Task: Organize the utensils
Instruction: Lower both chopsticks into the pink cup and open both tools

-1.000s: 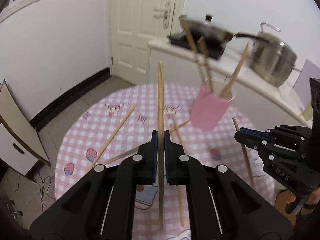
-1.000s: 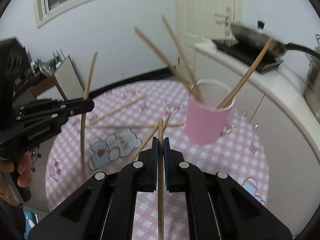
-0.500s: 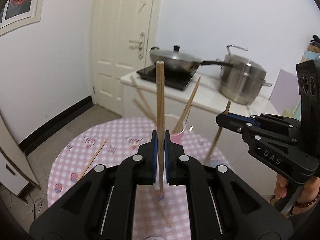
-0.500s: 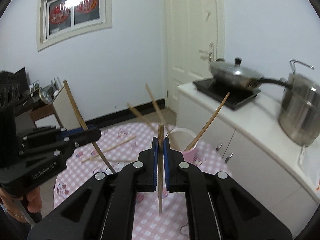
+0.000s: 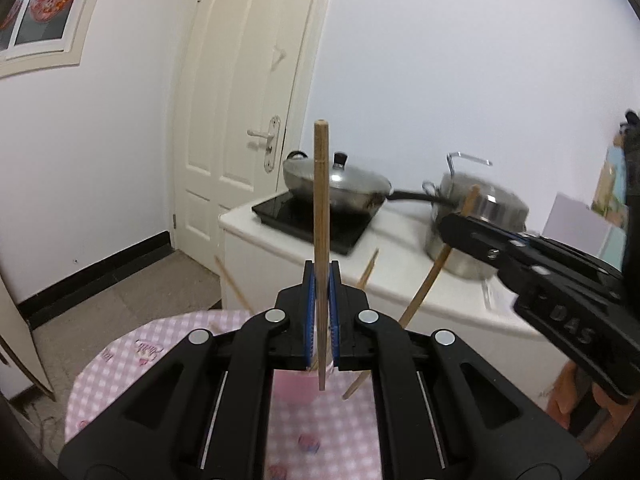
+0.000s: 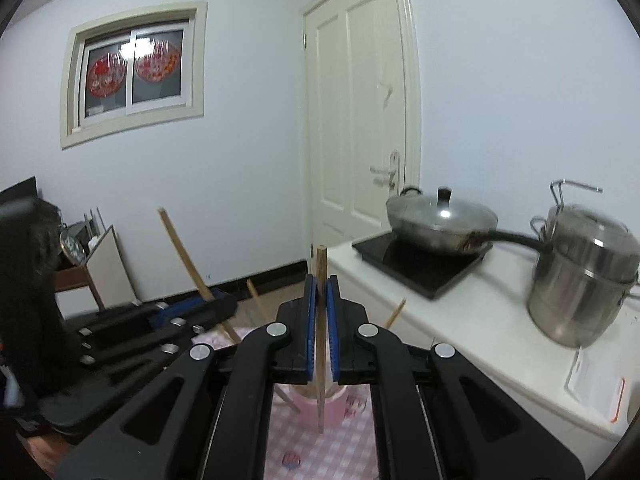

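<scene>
Both grippers hold chopsticks over pink cup

Basically, left gripper [image 5: 321, 280] jaws clamp a round wooden chopstick [image 5: 321, 200], upright at frame centre. Right gripper [image 6: 320, 288] pinches a second chopstick [image 6: 320, 344]. Smooth pink cup [image 6: 316, 404] sits low centre on the pink gingham tablecloth [image 5: 120, 364], largely hidden behind black glossy fingers. Steel wok [image 6: 440, 220] and stockpot [image 6: 584, 276] at right.

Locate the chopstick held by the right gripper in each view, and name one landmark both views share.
Left wrist view: the chopstick slants across right of centre, clamped in the right gripper.
Right wrist view: the same chopstick stands upright at centre, between that gripper's blue pads.
Shared landmark: the lidded wok on the black cooktop.
</scene>
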`<state>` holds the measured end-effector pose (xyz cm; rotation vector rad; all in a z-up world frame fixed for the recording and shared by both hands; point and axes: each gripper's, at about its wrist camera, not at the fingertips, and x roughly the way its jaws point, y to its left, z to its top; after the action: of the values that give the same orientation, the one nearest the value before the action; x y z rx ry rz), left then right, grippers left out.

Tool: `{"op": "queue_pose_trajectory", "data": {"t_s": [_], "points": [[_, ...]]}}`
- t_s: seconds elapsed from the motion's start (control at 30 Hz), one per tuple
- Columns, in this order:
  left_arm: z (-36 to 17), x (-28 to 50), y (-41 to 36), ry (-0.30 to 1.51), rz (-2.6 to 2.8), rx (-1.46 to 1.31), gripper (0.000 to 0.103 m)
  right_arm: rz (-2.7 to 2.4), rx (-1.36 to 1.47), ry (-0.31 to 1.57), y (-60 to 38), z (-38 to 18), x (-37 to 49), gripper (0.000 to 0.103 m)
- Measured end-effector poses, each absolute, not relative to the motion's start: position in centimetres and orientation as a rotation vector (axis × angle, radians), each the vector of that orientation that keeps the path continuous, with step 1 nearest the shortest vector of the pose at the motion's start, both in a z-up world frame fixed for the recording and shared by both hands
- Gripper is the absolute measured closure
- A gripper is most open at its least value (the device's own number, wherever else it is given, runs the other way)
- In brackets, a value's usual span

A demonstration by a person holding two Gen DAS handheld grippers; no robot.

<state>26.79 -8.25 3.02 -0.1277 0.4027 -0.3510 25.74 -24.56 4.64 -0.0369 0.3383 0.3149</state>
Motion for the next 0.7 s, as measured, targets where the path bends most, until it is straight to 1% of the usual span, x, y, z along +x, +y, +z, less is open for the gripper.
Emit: {"op": "queue_pose_trajectory", "data": {"t_s": [0.2,0.37,0.7], "points": [[2.7,29.0,-9.1,0.358,-0.309,-0.153,0.097,0.301,-0.032,0.277,-24.4,5.3,27.7,0.099],[0.8,30.4,-9.5,0.397,-0.303,-0.145,0.097,0.316,-0.016,0.317,-24.3,3.4,29.4,0.099],[-1.7,31.1,-10.1,0.434,-0.288,-0.093,0.097,0.311,0.000,0.402,-24.9,0.0,30.2,0.099]]}}
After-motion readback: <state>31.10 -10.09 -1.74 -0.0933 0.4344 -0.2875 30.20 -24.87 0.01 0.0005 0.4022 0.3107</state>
